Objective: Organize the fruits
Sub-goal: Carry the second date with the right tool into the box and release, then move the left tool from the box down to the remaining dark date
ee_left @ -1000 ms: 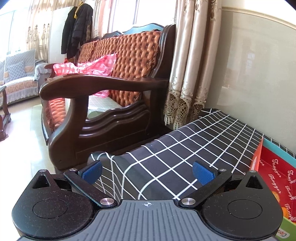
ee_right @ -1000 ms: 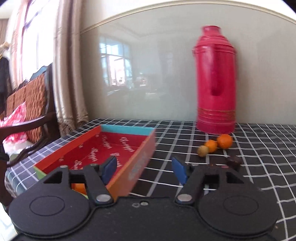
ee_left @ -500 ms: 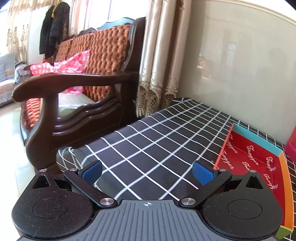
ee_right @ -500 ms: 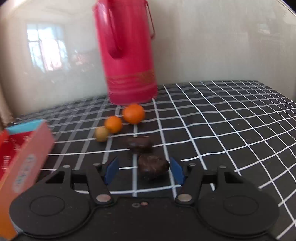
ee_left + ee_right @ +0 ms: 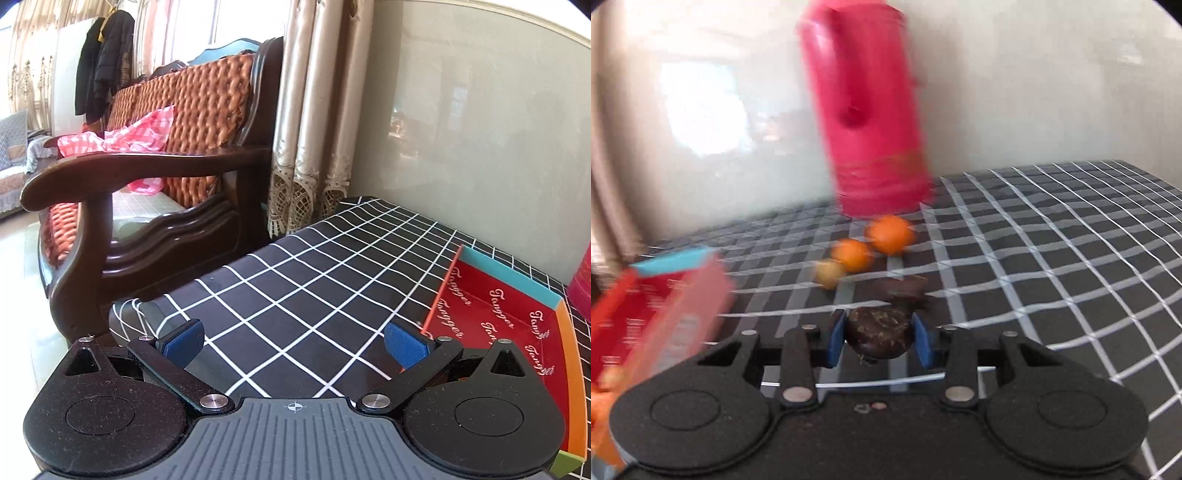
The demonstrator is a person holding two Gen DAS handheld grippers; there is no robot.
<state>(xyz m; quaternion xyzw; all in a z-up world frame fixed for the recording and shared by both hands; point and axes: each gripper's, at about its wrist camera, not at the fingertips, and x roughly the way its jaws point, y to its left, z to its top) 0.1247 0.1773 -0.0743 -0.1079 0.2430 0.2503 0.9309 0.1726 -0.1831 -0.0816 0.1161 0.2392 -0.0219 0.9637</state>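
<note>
Right gripper point(image 5: 878, 338) angled down at tablecloth point(image 5: 1034, 266), jaws just closing (pads against dark fruit point(image 5: 879, 334)); left gripper point(image 5: 294, 341) spread, empty.

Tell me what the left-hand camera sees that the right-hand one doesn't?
Only the left view shows the wooden sofa, the curtains and the left gripper, open over bare cloth.

Only the right view shows two oranges, a small yellowish fruit and the right gripper; its jaws have just been closing and its pads now press a dark fruit.

Both show the red box, the red flask and the checked tablecloth.
</note>
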